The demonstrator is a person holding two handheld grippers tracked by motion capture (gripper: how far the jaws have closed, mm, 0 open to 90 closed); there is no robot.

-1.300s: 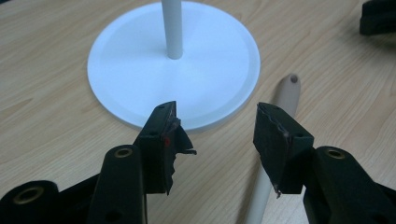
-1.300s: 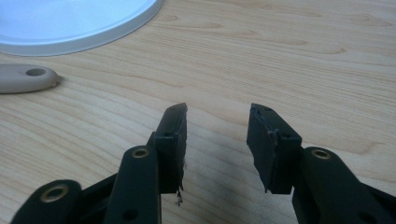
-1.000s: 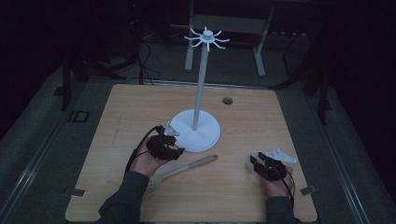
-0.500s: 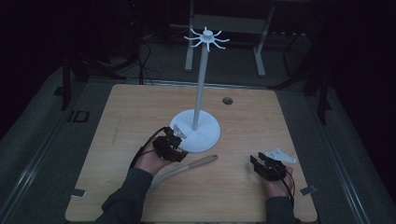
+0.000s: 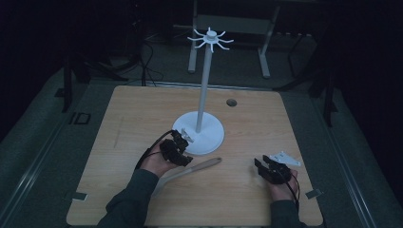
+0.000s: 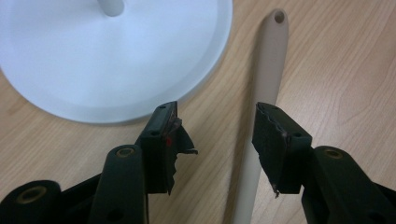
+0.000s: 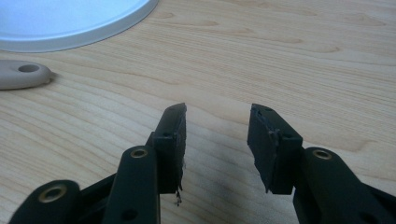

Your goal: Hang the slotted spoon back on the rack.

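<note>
Nearest us, our right tool (image 5: 266,167) rests where it was a second ago, jaws apart over bare tabletop (image 5: 142,114). Our left tool (image 5: 183,145) has edged toward the white stand's base (image 5: 209,137), jaws open and empty, the beige spoon handle (image 6: 261,116) lying flat just under its right jaw.

We see a long beige utensil handle (image 6: 261,121) lying flat on the wooden table (image 5: 142,114), slim and smooth, with a small hanging hole at its rounded tip. That tip points toward the white round stand base (image 6: 107,60) and lies just beside its rim without touching it. In the high view the handle (image 5: 199,166) runs diagonally across the table's near half.
</note>
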